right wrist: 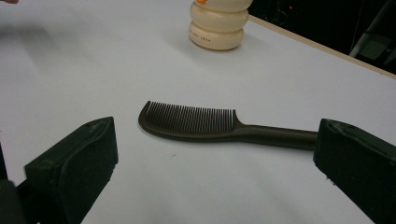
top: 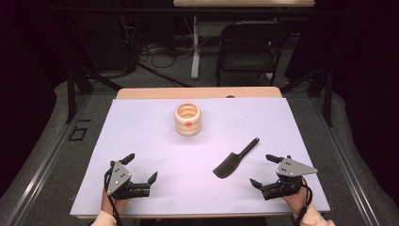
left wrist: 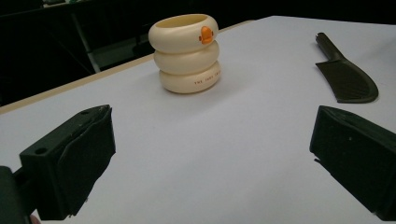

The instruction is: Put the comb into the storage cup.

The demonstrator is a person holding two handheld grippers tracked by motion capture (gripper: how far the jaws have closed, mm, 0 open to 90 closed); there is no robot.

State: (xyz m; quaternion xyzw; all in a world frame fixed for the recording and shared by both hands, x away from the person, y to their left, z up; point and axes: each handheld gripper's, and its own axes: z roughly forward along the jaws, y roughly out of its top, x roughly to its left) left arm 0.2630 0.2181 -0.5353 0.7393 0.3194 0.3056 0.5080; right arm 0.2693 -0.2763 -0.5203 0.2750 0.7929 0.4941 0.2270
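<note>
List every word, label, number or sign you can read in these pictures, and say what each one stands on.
One line of small dark print runs along the bottom ring of the cream three-ring stacked plastic cup: too small and blurred to read for sure.
The orange duck-bill mark on that cup's top ring is a picture, not text.
The black plastic comb with a long handle bears no readable text.
The white table cover carries no print.
</note>
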